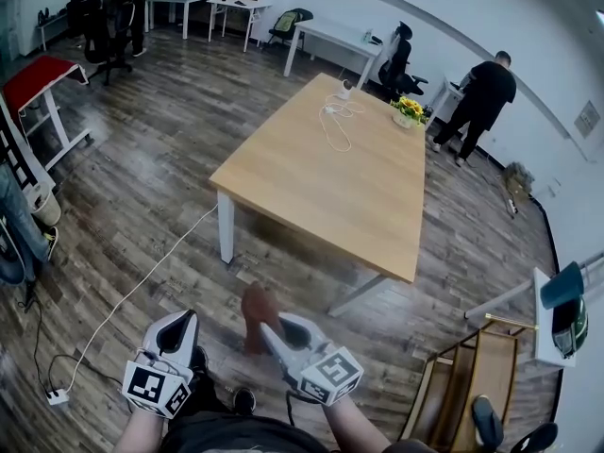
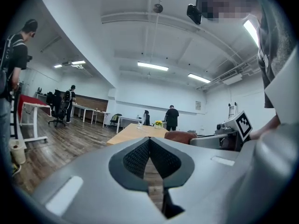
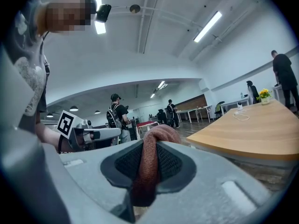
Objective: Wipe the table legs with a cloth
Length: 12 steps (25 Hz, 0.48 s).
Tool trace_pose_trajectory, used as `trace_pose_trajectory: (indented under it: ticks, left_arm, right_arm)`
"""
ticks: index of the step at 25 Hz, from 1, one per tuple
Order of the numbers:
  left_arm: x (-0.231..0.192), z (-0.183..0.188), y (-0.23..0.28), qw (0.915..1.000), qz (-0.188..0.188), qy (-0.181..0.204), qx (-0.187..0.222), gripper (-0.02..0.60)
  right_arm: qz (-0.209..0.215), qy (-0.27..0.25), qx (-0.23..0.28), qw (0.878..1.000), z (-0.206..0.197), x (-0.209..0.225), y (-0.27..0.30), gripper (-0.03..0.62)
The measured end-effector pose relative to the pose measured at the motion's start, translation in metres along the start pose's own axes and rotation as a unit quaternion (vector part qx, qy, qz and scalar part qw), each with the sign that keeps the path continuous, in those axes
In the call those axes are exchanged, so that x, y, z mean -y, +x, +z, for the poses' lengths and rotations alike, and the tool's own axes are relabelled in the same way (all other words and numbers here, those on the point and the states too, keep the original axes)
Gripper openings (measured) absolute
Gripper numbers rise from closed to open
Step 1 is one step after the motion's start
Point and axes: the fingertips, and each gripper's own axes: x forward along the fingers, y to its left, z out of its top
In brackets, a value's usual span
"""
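A rust-red cloth is pinched in my right gripper, low in the head view; in the right gripper view the cloth is squeezed between the dark pads and its top bulges above them. My left gripper is shut with nothing in it, its pads pressed together. The wooden table stands ahead on the floor. Its near white leg lies up and left of both grippers, well apart from them. A slanted leg shows under the near right edge.
A white cable runs across the floor from the near leg to a power strip. Flowers and a cord sit on the tabletop. A wooden chair stands at right. People stand at the back.
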Motion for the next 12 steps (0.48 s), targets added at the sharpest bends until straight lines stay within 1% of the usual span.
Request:
trace_pose_trajectory:
  ticks: [4, 6, 8, 12]
  left_arm:
    - [-0.006, -0.012, -0.005, 0.9989, 0.026, 0.033, -0.021, 0.015]
    - [-0.006, -0.017, -0.007, 0.9978, 0.027, 0.048, -0.038, 0.006]
    - [-0.009, -0.021, -0.009, 0.9971, 0.026, 0.052, -0.048, 0.006]
    - [-0.018, -0.023, -0.014, 0.9967, 0.038, 0.049, -0.052, 0.006]
  right_arm:
    - [-0.005, 0.005, 0.0, 1.0, -0.002, 0.001, -0.004, 0.063]
    - [-0.007, 0.009, -0.002, 1.0, -0.005, 0.003, -0.003, 0.064]
    - [-0.008, 0.007, -0.005, 1.0, -0.006, 0.005, 0.001, 0.063]
    - [-0.002, -0.005, -0.008, 1.0, -0.004, 0.004, 0.009, 0.063]
